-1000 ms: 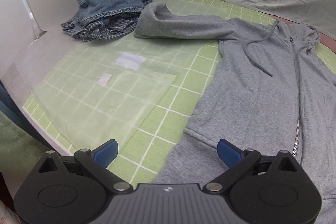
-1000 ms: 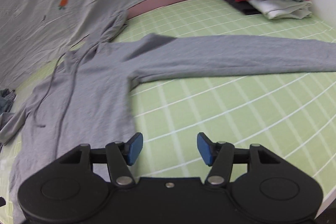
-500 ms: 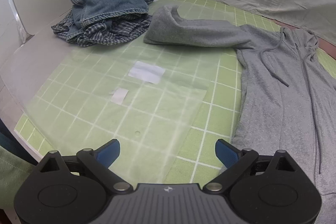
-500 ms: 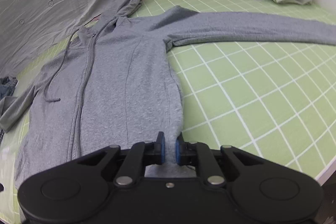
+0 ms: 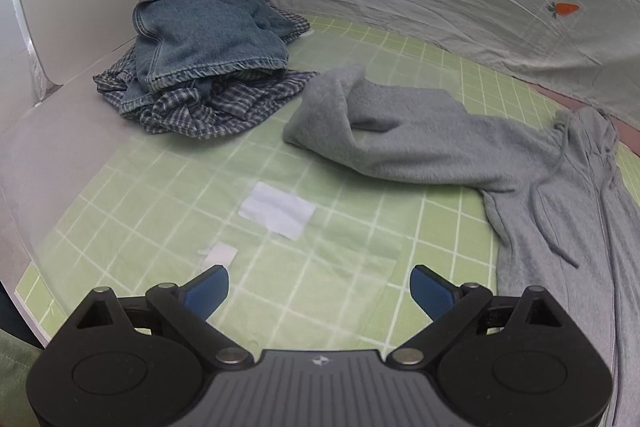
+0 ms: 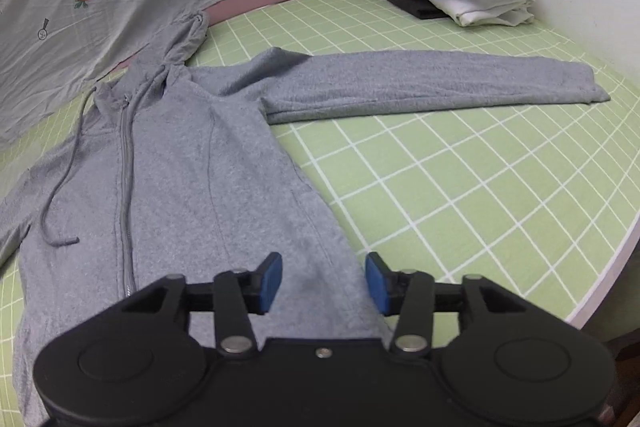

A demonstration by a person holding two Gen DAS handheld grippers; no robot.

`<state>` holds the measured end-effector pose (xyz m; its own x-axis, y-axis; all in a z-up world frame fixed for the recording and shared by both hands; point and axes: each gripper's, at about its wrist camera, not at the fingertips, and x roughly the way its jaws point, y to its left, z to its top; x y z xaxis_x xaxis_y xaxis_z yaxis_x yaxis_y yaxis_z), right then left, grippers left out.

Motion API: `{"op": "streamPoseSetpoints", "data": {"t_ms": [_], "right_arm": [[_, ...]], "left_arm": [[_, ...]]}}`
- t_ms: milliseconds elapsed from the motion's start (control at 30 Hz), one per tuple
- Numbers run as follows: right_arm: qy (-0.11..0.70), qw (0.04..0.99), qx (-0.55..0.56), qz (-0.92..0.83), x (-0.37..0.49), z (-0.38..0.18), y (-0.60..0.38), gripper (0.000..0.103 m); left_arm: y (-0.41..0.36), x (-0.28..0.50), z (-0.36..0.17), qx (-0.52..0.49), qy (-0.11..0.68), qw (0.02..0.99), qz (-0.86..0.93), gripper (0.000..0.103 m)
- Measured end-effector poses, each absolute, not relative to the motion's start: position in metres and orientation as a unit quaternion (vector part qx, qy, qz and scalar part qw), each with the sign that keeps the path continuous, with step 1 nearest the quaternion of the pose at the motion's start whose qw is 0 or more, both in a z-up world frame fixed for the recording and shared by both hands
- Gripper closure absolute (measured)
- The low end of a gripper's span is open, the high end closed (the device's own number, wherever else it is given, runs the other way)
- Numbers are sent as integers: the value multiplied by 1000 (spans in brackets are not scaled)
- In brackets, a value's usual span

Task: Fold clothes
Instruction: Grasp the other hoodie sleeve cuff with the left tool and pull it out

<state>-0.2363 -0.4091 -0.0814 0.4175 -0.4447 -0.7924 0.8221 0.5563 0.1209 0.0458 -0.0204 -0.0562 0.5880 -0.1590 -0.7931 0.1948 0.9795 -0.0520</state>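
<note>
We see the grey hoodie [image 6: 168, 179] lying flat, zipper up, on the green gridded counter [image 6: 460, 187], our right gripper [image 6: 324, 281] just released with jaws parting over its hem, our left gripper [image 5: 320, 291] spread wide, grasping nothing.

Grey zip hoodie [image 6: 168, 187] flat, face-up on green grid mat, sleeves outstretched
</note>
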Motion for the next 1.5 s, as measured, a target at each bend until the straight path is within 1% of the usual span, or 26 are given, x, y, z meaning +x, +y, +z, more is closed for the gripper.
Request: {"op": "streamPoseSetpoints", "data": {"t_ms": [33,67,100,400,467,567,600,667,700,733,767,800,833,867,900,1000,1100,1133,1200,1233,1333,1400,1500], "right_arm": [[367,805,254,-391,-232,-80,-410,39],[368,808,251,-385,-227,-79,-410,31],[368,811,247,-382,-222,-79,-410,28],[356,792,277,-412,-171,-101,-436,27],[360,789,277,-414,-157,-105,-443,27],[371,782,268,-424,-146,-107,-450,27],[374,780,268,-425,-145,-108,-451,27],[380,778,265,-425,-142,-109,-451,27],[384,779,257,-423,-140,-111,-449,27],[386,781,250,-424,-140,-112,-447,27],[386,780,246,-426,-140,-113,-444,27],[385,780,244,-429,-140,-113,-443,26],[385,779,242,-432,-140,-113,-442,26],[386,779,240,-432,-139,-114,-441,26],[389,779,238,-431,-139,-114,-441,26],[396,780,231,-427,-137,-115,-442,26],[401,781,223,-424,-136,-115,-439,26],[401,782,222,-423,-135,-115,-438,26],[403,783,222,-420,-135,-115,-437,25],[403,783,220,-418,-135,-115,-436,25],[405,785,216,-415,-135,-116,-434,23],[405,785,217,-415,-135,-117,-433,20],[406,785,215,-415,-134,-118,-431,17]], "left_arm": [[-20,53,-55,17,441,892,-94,7],[-20,60,-54,14,439,894,-90,7],[-21,67,-53,13,437,895,-89,7],[-27,138,-53,-5,417,907,-66,7],[-26,160,-55,-21,422,905,-57,7],[-37,185,-56,-11,429,901,-65,7],[-41,193,-57,-6,431,900,-69,9],[-52,201,-59,11,425,901,-84,17],[-57,199,-60,19,422,902,-89,29],[-61,197,-62,22,418,904,-90,48],[-66,196,-63,26,416,904,-92,57],[-71,192,-63,32,414,904,-103,81],[-76,187,-64,38,411,903,-116,94],[-81,182,-64,44,408,902,-130,94],[-86,177,-65,51,406,901,-143,98],[-107,154,-71,62,418,885,-196,99],[-130,127,-87,96,451,846,-267,98],[-134,121,-90,108,455,839,-278,94],[-139,112,-96,132,458,829,-293,91],[-138,113,-95,129,462,826,-296,87],[-122,124,-89,62,477,827,-291,75],[-107,128,-73,18,457,845,-278,73],[-88,135,-48,-39,419,870,-257,64]]}}
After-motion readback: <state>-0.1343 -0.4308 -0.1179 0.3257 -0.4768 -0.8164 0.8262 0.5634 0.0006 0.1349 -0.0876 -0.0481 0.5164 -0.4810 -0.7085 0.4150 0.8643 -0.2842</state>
